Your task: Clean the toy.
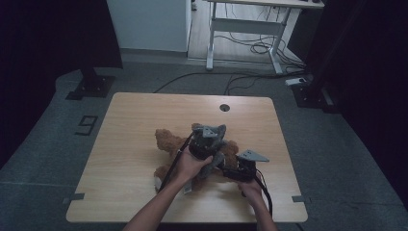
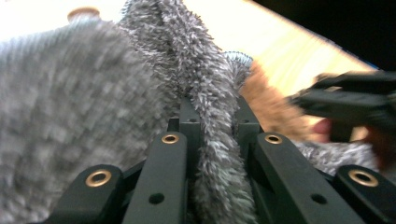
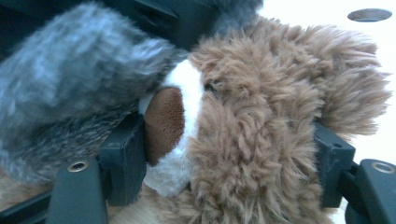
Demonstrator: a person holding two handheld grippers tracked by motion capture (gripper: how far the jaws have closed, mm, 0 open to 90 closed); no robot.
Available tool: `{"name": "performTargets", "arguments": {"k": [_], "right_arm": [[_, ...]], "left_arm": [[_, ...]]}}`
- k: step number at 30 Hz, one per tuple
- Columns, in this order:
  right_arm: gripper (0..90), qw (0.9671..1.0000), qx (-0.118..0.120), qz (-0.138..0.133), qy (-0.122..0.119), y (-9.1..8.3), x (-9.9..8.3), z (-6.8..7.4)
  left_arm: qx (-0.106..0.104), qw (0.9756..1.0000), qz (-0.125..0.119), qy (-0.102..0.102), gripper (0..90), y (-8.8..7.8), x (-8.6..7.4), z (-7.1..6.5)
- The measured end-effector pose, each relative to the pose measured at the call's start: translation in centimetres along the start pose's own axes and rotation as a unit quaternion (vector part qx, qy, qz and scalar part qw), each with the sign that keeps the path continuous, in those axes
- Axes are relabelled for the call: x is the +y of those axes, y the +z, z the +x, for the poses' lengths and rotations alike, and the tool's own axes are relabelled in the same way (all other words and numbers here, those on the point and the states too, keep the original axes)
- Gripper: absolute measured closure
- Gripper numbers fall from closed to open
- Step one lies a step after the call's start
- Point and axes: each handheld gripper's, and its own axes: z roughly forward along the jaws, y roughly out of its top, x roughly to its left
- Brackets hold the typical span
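A brown teddy bear lies in the middle of the wooden table, partly covered by a grey fuzzy fabric. My left gripper is over the bear. In the left gripper view it is shut on a fold of the grey fabric, with brown fur behind. My right gripper comes in from the right. In the right gripper view it is shut on the bear's head, one pad by the white-and-brown muzzle. Grey fabric lies to the left of the head.
A round cable hole sits near the table's far edge. Bare wood lies to the left and front. Beyond the table are a white desk frame, floor cables and dark stand bases.
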Motion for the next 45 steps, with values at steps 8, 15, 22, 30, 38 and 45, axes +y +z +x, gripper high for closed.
{"name": "performTargets", "arguments": {"k": [8,15,22,30,38,45], "right_arm": [[28.2,1.0000,0.001,0.000,-0.008,0.0,0.0,0.2],[28.2,1.0000,0.000,-0.001,-0.004,0.0,0.0,0.2],[28.2,1.0000,0.001,-0.004,0.001,0.0,0.0,0.1],[28.2,1.0000,0.000,-0.005,0.004,0.1,0.0,0.1],[28.2,1.0000,0.002,-0.003,0.007,0.0,0.0,0.1],[28.0,1.0000,0.007,-0.003,0.007,0.0,0.1,-0.1]], "left_arm": [[0.015,0.9995,-0.005,-0.027,79.1,-3.0,-2.1,3.3],[0.045,0.9984,-0.016,-0.031,79.0,-6.9,-3.5,5.6],[0.112,0.9911,0.001,-0.072,78.9,-8.7,-5.7,10.4],[0.092,0.9937,-0.010,-0.063,79.1,-8.4,-5.0,9.6],[0.066,0.9976,0.012,-0.016,78.8,-4.6,-0.8,5.6],[0.048,0.9983,0.032,0.014,78.9,-2.0,0.0,2.7]]}}
